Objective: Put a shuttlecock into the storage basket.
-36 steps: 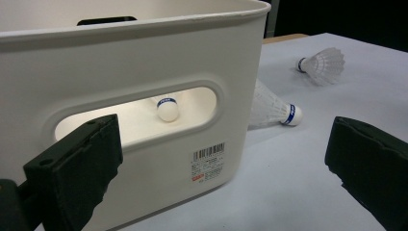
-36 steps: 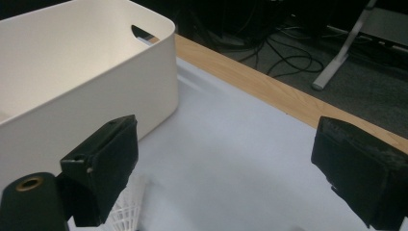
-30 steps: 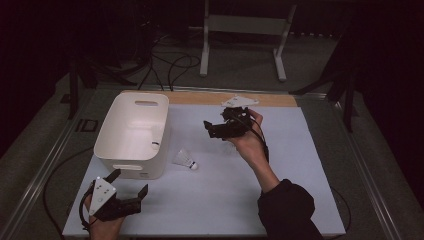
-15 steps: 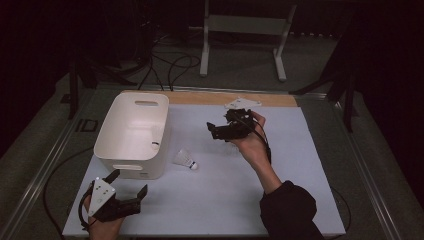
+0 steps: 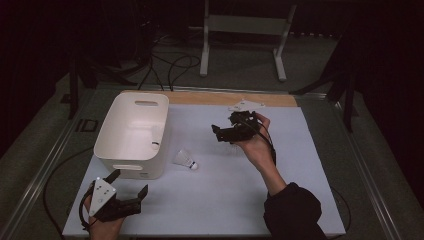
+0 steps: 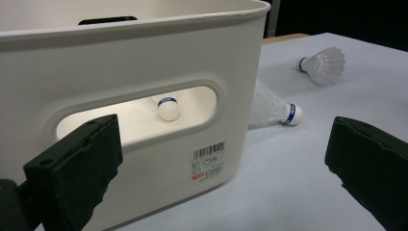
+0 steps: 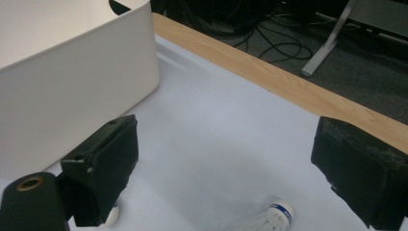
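Observation:
A white bin stands at the table's left; its near wall with a handle slot faces my left gripper. One white shuttlecock lies inside, seen through the slot. A second shuttlecock lies on the sheet beside the bin. A third shuttlecock lies farther off, below my right gripper. My left gripper is open near the front left corner, pointing at the bin. My right gripper hangs open and empty above mid-table.
A white sheet covers the table, with a wooden strip along the far edge. A small white cork peeks out behind the right gripper's left jaw. Cables and a stand's legs lie on the floor beyond.
My right gripper has drifted slightly toward the person and lower, still open. The left gripper and the shuttlecocks stay where they were.

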A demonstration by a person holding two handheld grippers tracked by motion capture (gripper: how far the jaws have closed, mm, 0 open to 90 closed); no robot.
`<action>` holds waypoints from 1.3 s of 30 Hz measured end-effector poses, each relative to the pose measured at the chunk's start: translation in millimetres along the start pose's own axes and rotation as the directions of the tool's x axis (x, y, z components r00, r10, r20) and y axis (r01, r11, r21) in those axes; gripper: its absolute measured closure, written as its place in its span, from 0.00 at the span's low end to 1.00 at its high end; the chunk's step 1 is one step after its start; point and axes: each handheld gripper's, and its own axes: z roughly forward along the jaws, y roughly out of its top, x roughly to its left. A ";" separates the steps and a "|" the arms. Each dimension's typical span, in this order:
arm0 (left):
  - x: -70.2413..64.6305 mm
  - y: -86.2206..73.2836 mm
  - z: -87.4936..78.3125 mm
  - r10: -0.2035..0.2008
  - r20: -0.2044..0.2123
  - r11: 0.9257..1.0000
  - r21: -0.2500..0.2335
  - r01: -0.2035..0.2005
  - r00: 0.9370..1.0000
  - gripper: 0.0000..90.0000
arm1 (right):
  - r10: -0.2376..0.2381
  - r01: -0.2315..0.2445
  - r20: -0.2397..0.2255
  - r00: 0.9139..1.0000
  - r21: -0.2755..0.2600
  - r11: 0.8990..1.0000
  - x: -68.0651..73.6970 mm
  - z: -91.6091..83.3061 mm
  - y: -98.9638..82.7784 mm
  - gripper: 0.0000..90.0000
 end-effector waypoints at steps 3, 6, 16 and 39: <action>0.5 -0.1 -0.3 0.000 0.001 1.000 0.000 0.000 1.000 0.00 | -0.010 0.010 0.010 1.000 0.007 1.000 0.3 -1.2 -1.3 0.10; 0.5 -0.1 -0.4 -0.001 0.001 1.000 0.000 0.001 1.000 0.00 | -0.009 0.009 0.013 1.000 0.012 1.000 -0.6 -1.7 -2.8 0.10; 0.1 -0.2 0.1 0.000 0.000 1.000 -0.001 0.000 1.000 0.00 | -0.002 0.001 0.030 1.000 0.034 0.999 -8.8 -3.8 -13.6 0.11; 0.1 -0.5 1.0 -0.001 0.002 1.000 0.000 0.001 1.000 0.00 | 0.009 -0.014 0.061 0.998 0.084 0.996 -23.1 -1.6 -39.4 0.13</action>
